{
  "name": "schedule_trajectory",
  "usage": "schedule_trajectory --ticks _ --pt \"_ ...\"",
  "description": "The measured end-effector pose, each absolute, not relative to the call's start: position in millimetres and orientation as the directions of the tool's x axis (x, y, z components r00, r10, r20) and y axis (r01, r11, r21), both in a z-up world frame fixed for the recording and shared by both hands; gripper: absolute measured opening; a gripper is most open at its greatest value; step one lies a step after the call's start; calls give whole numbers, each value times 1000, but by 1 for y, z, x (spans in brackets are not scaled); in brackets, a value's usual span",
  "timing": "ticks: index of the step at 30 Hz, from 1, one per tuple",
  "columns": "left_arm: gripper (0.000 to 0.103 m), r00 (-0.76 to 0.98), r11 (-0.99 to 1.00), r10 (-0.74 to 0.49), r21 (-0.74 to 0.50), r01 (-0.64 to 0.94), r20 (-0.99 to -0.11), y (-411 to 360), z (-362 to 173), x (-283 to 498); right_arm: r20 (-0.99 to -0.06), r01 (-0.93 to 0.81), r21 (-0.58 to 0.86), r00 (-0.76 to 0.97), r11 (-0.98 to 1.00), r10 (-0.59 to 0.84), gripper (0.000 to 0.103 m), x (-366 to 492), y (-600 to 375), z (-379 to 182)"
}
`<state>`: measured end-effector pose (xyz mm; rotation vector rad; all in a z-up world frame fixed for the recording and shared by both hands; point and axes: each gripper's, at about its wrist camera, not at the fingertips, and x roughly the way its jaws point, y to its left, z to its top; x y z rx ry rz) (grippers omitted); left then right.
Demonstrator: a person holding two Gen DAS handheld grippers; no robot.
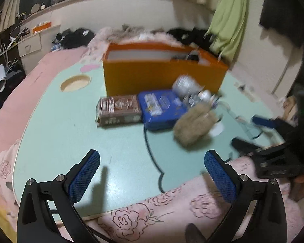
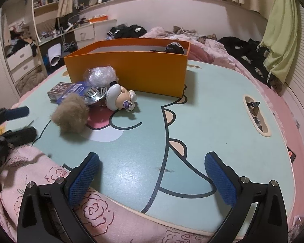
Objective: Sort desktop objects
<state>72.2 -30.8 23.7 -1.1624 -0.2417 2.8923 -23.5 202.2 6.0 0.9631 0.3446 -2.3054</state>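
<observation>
Pink blanket (image 2: pixel 40 162) (rose-printed) — green curtain (image 2: pixel 281 40).

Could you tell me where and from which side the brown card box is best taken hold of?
Probably across its two long sides, from above. The brown card box lies flat on the lap table, its left and near sides free, while the blue box presses against its right end, leaving no room for a finger there. The left gripper is open and nearest.

a lived-in bedroom: a pink rose-print quilt (image 2: pixel 30 168) under a cartoon lap table (image 2: pixel 212 121), clothes heaped on the bed, curtains (image 2: pixel 279 30), cluttered drawers (image 2: pixel 22 60)
</observation>
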Motion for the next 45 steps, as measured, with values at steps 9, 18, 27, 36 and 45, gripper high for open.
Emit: schedule_trajectory --ticks 9,18,27,36,45 --pt "103 -831 -995 28 -95 30 -556 -45 49 90 -710 620 -12 -558 -784 -431 103 -21 201 4" --pt "103 -882 -992 30 -119 30 -470 -79 66 89 -712 628 -15 -553 -778 -433 103 -22 201 3" --pt "82 -737 -996 69 -81 -19 -672 -91 40 15 -710 629 -13 -553 -777 -436 103 -21 201 3" --pt "79 -663 -998 27 -59 27 -748 -88 22 -21 -710 629 -13 -554 -778 -436 103 -21 201 3" --pt "79 -660 -998 42 -69 14 -750 -94 22 -6 -710 629 -11 -552 -777 -437 103 -21 201 3"
